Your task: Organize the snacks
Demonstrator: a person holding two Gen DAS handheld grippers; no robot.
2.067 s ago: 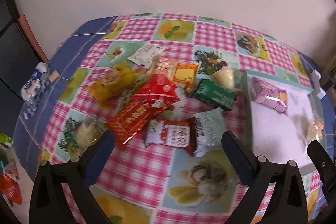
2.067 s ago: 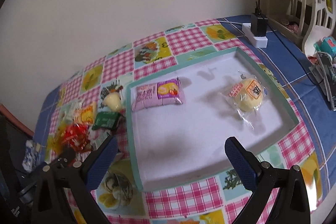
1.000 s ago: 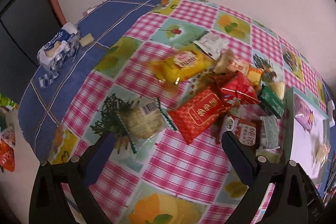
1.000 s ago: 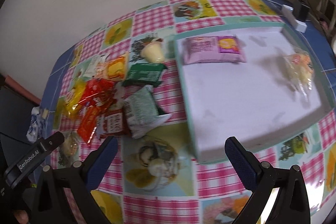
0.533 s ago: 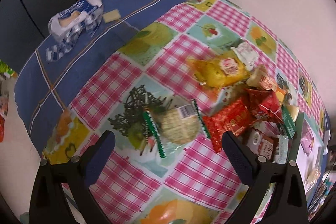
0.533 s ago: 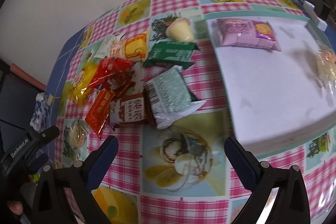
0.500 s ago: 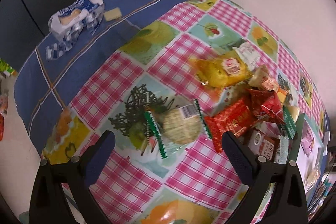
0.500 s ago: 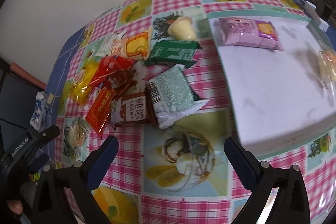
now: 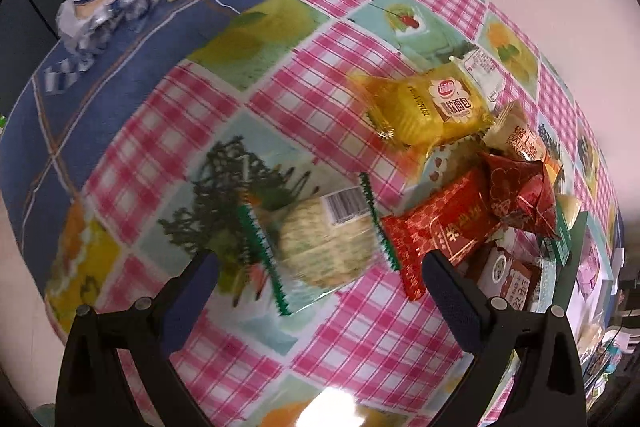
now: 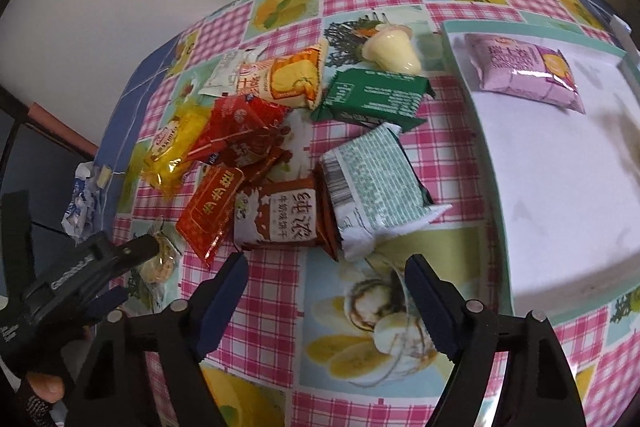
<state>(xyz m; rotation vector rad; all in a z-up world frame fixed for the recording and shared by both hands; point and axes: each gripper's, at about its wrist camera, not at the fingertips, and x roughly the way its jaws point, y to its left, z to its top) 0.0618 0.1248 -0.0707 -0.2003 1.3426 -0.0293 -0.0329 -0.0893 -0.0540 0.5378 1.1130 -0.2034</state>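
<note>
A pile of snack packets lies on the checked tablecloth. My left gripper (image 9: pixel 318 267) is open and empty, just short of a clear round rice-cracker packet with green serrated edges (image 9: pixel 324 241); that packet also shows in the right wrist view (image 10: pixel 160 259). Beyond it lie a red packet (image 9: pixel 440 231) and a yellow bread packet (image 9: pixel 432 107). My right gripper (image 10: pixel 326 267) is open and empty, close to a pale green packet (image 10: pixel 372 183) and a brown-and-white milk biscuit packet (image 10: pixel 276 217). A white tray with a teal rim (image 10: pixel 496 227) holds a pink packet (image 10: pixel 524 71).
A dark green packet (image 10: pixel 372 99), a yellow jelly cup (image 10: pixel 390 51), an orange-and-white packet (image 10: pixel 288 75) and a crumpled red packet (image 10: pixel 240 135) lie in the pile. A crumpled blue-and-white wrapper (image 9: pixel 108 3) sits on the blue cloth near the table's left edge. A wall stands behind.
My left gripper has swung left and moved down close to the rice-cracker packet. My right gripper has turned from the tray toward the pile and moved nearer the pale green packet.
</note>
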